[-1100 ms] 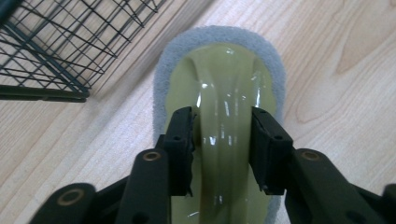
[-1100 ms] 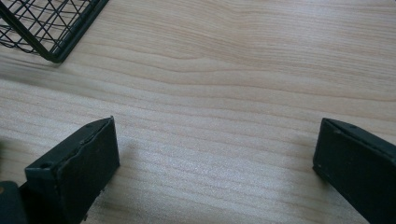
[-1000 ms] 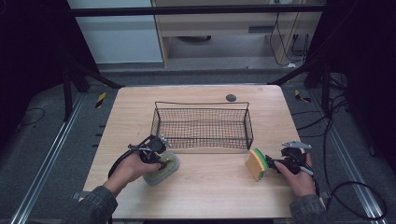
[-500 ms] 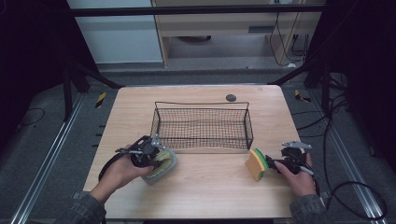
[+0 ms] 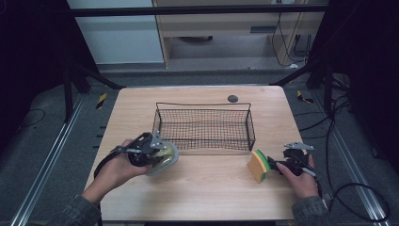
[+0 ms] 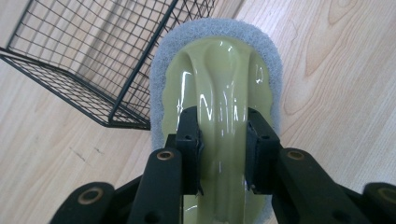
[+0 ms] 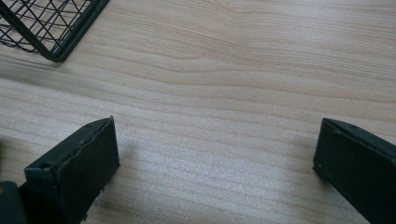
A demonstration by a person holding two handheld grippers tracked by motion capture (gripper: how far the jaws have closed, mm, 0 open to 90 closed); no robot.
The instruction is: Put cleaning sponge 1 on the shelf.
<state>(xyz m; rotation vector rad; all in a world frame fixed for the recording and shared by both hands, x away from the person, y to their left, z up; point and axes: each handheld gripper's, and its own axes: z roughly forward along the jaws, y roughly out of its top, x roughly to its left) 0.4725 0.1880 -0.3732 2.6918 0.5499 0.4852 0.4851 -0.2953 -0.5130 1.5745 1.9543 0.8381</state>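
My left hand-held gripper (image 5: 157, 151) is pinching the raised handle ridge of an oval, pale green plastic scrubber with a grey scouring pad (image 6: 217, 93), one jaw pressed on each side of the ridge, as the left gripper view shows. In the high view the scrubber (image 5: 164, 157) sits tilted in my grip, just off the light wooden table (image 5: 197, 193), beside the near left corner of the black wire mesh basket (image 5: 203, 123).

The relation I care about is basket to scrubber. The basket lies ahead and to the right of my left hand-held gripper, its long axis running across the table, and its near wall stands between the scrubber and the open inside. The scrubber's long axis runs straight out along my jaws, its far end pointing past the basket's corner. I judge the scrubber needs more height to clear that rim before it goes over and in.

My right hand-held gripper (image 5: 277, 164) is spread wide with bare table between the jaws in the right gripper view. A rectangular sponge of yellow foam with a green scouring face (image 5: 259, 165) stands on edge just left of it, at the jaw tips. The left hand is the nearer one to the basket's left end, the right to its right end.
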